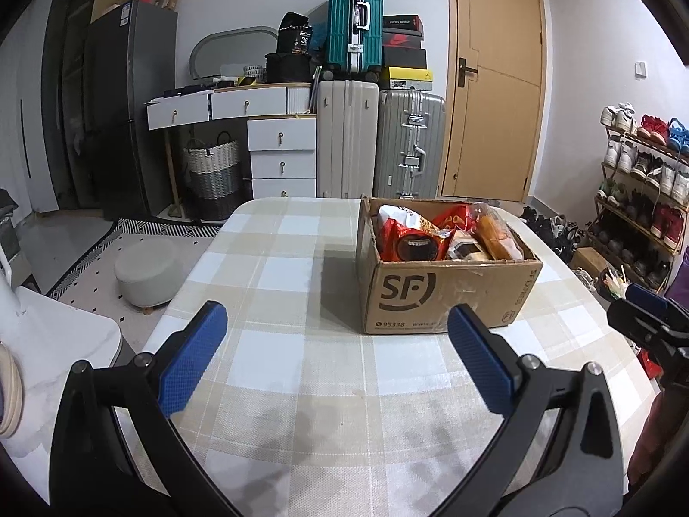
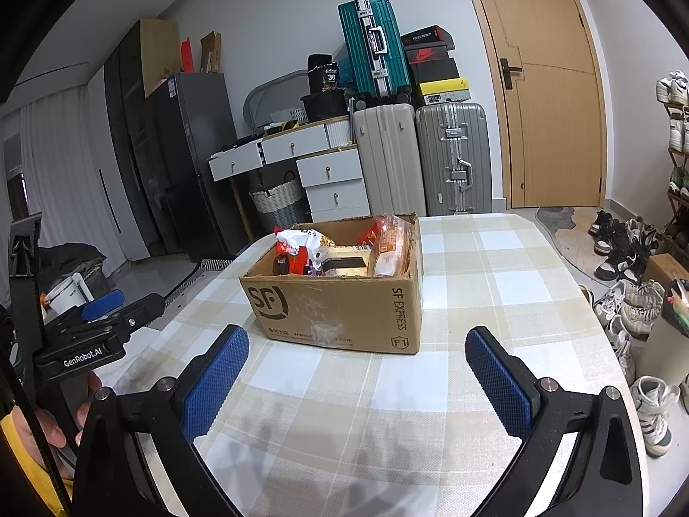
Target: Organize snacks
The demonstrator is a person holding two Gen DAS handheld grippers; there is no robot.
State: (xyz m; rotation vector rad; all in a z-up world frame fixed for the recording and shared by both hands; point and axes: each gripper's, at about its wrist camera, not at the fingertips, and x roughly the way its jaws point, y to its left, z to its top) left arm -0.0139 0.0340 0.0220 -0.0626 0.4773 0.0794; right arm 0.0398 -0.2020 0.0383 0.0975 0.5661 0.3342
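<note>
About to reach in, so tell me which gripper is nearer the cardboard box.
Hard to call. The left gripper and right gripper both hover open over the table, short of the cardboard box, neither touching it.

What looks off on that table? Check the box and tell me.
Little stands out. The cardboard box sits flat on the checked table, its snack packs jumbled and poking above the rim, and scuffed tape residue marks its front. Nothing has spilled.

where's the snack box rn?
The cardboard box sits on the checked table, ahead-right of the open left gripper and ahead-left of the open right gripper.
</note>
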